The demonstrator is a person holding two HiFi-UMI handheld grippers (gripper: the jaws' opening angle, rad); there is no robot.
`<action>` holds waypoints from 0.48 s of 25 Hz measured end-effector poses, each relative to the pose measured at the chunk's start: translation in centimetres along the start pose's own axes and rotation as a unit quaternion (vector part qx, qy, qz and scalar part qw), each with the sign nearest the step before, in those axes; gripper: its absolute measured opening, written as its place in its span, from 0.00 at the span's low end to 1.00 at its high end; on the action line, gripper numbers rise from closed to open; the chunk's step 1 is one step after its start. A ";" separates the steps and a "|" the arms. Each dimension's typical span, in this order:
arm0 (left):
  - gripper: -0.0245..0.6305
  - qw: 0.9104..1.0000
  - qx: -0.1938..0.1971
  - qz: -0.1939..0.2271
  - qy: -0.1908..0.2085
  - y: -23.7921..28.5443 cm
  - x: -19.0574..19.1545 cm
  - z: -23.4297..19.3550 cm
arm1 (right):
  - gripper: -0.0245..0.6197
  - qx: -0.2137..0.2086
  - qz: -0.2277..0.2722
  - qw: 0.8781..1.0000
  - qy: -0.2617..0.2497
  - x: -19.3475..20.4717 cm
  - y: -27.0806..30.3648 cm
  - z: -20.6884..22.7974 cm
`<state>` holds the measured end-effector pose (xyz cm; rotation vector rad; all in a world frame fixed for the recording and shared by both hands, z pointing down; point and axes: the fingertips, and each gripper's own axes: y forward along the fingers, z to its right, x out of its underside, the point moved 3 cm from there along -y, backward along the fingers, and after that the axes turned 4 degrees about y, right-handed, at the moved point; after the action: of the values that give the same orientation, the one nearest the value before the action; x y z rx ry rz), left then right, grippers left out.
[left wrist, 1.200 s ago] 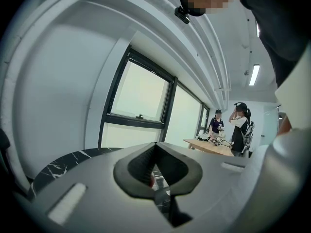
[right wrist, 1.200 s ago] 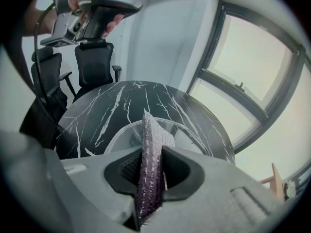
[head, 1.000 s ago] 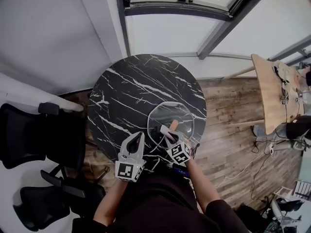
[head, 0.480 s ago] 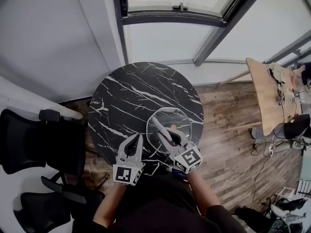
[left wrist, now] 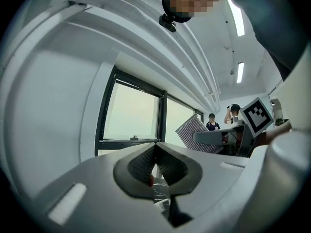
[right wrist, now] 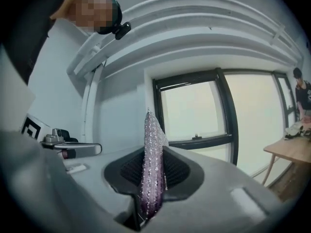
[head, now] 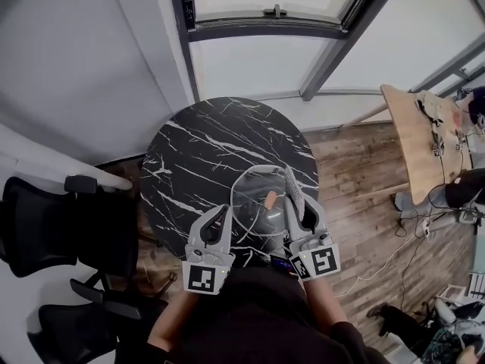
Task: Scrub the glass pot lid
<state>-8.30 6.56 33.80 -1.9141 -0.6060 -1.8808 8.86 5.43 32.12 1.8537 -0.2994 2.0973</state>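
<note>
fingers [left wrist: 140, 165] of the left gripper [head: 219, 220] are seen pressed together at their tips, and nothing can be made out clamped between them. the gripper is held low over the near edge of the round black marble table [head: 197, 142], with its tips placed at the left rim of the glass pot lid [head: 254, 203]; whether the rim is touched cannot be told. the lid is laid on the near right part of the table, with its light brown knob [head: 269, 199] turned up, and it is flanked by the two grippers. further right, the right gripper [head: 290, 182] is held over the lid's right side, its tips near the far rim. its fingers [right wrist: 177, 171] are clenched on a purple glittery scrubber [right wrist: 151, 164], which is gripped on edge and is seen sticking out well beyond the fingertips. at the far right, well apart from the round table, a wooden desk [head: 413, 139] is seen on the plank floor [head: 356, 173].
</note>
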 end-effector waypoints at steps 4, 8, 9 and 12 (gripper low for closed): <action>0.04 1.000 0.009 0.005 -0.006 -0.3 0.0 0.7 | 0.15 0.019 -0.021 1.000 -0.010 0.9 -0.7 0.9; 0.04 1.000 0.017 0.006 -0.006 -0.4 0.0 1.5 | 0.15 0.024 -0.017 1.000 -0.006 0.9 -1.1 0.8; 0.04 1.000 0.018 0.006 -0.006 -0.5 0.0 1.7 | 0.15 0.025 -0.016 1.000 -0.003 0.9 -1.2 0.7; 0.04 1.000 0.020 0.008 -0.003 -0.4 0.0 1.9 | 0.15 0.023 -0.014 1.000 0.001 1.0 -1.3 0.2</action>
<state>-6.93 7.96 33.70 -1.8948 -0.6231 -1.8388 9.43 6.65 33.10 1.8702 -0.2267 2.1046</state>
